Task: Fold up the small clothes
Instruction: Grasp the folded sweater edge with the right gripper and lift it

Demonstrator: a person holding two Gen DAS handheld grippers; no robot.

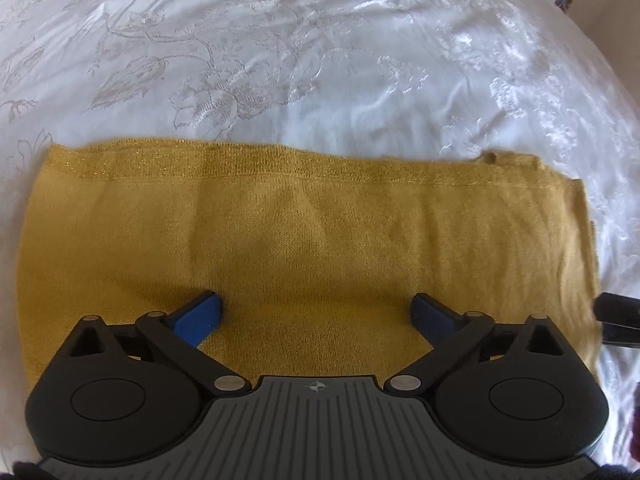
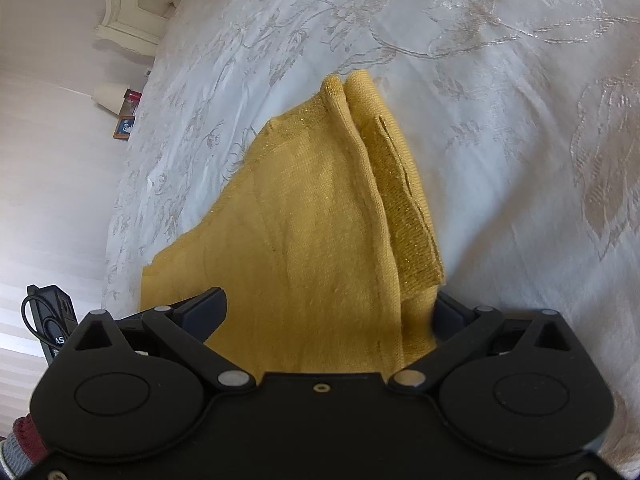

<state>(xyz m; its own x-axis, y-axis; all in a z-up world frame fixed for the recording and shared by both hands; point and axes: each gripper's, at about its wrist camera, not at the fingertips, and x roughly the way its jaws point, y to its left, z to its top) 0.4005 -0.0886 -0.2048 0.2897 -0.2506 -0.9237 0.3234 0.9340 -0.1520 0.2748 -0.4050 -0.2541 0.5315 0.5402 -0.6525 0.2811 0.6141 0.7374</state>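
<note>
Yellow knit garment (image 1: 304,236) lay flat on white embroidered bedspread (image 1: 280,60), folded into a wide band running left to right, glittery ribbed hem along its far edge. Left gripper (image 1: 316,312) sat low over the near middle of the garment, blue fingers (image 1: 198,316) spread wide apart, nothing between them, cloth showing in the gap. Dark part of the other tool (image 1: 616,312) poked in at the right edge just beside the garment's right end.

In the right wrist view the garment (image 2: 312,240) ran away from the camera, layered folded edges stacked along its right side, on the bedspread (image 2: 500,120). Right gripper (image 2: 330,312) was at the garment's near end, fingers (image 2: 206,308) wide apart, cloth lying between them but not pinched; right finger partly hidden by the folded edge. Cream carved headboard (image 2: 120,8) at far left, small black device with cable (image 2: 52,316) at near left
</note>
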